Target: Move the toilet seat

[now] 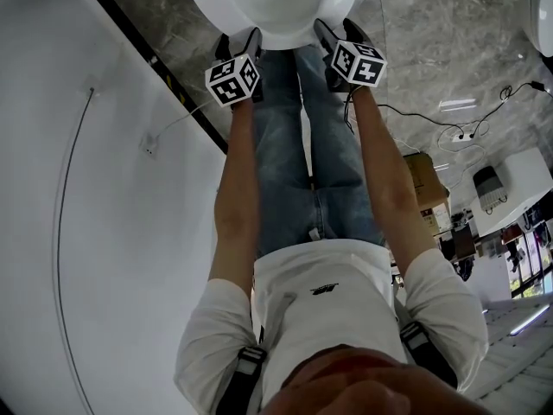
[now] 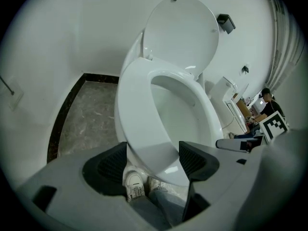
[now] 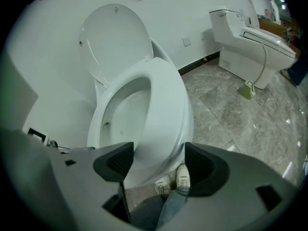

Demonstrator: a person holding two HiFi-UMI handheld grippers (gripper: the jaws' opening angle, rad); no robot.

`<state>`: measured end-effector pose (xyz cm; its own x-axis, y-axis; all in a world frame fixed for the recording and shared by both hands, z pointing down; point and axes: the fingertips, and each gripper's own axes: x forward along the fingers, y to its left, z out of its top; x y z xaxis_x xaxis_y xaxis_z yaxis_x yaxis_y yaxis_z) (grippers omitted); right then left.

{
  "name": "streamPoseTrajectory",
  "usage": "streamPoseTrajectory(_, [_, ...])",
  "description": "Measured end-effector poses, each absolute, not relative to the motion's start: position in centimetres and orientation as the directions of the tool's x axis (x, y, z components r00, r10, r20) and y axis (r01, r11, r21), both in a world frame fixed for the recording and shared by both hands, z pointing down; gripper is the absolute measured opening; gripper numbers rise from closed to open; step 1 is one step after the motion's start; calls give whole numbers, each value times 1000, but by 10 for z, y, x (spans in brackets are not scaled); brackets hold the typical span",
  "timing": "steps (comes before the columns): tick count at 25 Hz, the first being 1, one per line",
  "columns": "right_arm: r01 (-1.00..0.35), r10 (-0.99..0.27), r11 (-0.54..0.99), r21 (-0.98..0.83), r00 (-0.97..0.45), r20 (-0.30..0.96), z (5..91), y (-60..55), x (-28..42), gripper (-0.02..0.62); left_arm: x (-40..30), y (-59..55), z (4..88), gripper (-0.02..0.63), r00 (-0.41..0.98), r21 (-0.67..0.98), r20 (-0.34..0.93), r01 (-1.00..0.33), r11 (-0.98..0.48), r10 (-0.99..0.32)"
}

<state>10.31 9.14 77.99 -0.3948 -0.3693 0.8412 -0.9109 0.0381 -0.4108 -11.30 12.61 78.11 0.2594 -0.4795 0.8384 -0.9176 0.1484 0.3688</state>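
The white toilet [image 1: 276, 7] stands at the top of the head view, its lid [image 2: 180, 32] raised against the wall and its seat [image 2: 134, 109] lying down on the bowl. My left gripper [image 1: 238, 41] is at the seat's front left rim. In the left gripper view its jaws [image 2: 153, 160] stand wide apart with the seat's front edge between them, not pressed. My right gripper [image 1: 339, 31] is at the front right rim. It is also open [image 3: 156, 160], with the seat [image 3: 166, 109] passing between its pads. The lid [image 3: 113, 37] is upright here too.
White wall with dark skirting [image 1: 138, 50] runs along the left. A second toilet [image 3: 250, 42] stands to the back right on the marble floor. Cables [image 1: 449, 128] and a cardboard box [image 1: 423, 180] lie to the right. The person's shoes [image 3: 175, 179] are right below the bowl.
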Motion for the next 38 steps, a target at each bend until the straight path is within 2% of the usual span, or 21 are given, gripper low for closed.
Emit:
streamPoseTrajectory(16, [-929, -327, 101, -356, -369, 870, 775, 94, 96, 295, -116, 127, 783, 318, 269, 386, 851, -903, 190, -452])
streamPoseTrajectory(38, [-930, -372, 124, -346, -367, 852, 737, 96, 97, 293, -117, 127, 748, 318, 258, 394, 835, -897, 200, -487])
